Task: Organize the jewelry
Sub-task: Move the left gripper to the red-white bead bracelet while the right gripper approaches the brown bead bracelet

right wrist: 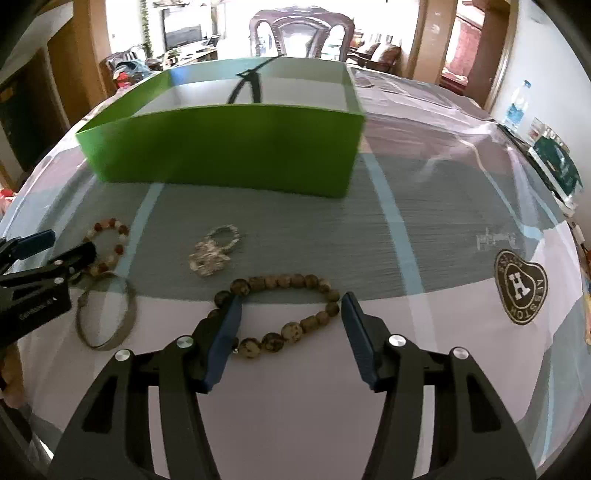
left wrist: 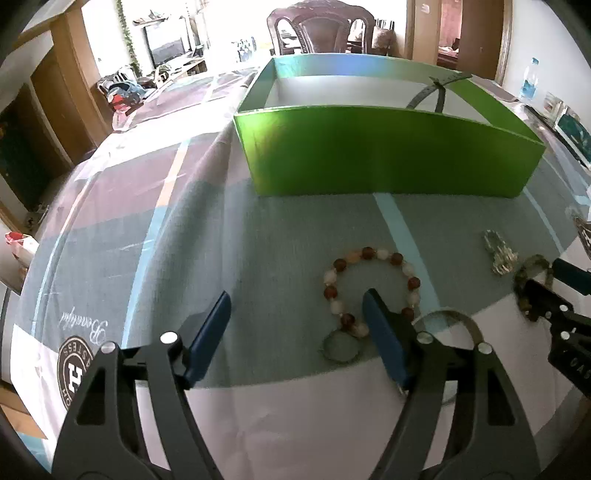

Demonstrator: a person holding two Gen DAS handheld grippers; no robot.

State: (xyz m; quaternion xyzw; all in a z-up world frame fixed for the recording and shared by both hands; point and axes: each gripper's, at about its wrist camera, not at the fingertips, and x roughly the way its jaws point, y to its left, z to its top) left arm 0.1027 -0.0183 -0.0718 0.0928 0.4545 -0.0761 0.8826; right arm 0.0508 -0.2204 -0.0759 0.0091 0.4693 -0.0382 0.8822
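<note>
A green open box (left wrist: 388, 151) stands on the table ahead; it also shows in the right wrist view (right wrist: 229, 147), with a dark strap hanging over its far rim. My left gripper (left wrist: 297, 297) is open, its right finger resting inside a red-and-cream bead bracelet (left wrist: 369, 284). My right gripper (right wrist: 291, 299) is open over a brown speckled bead bracelet (right wrist: 288, 306), its left finger touching the beads. A silver chain piece (right wrist: 212, 251) and a thin metal bangle (right wrist: 107, 314) lie to the left of the brown bracelet.
The table wears a grey, white and blue patterned cloth (right wrist: 443, 240) with a round logo (right wrist: 521, 286). A water bottle (right wrist: 517, 105) and framed items stand at the far right edge. A dark wooden chair (right wrist: 301, 31) is behind the box.
</note>
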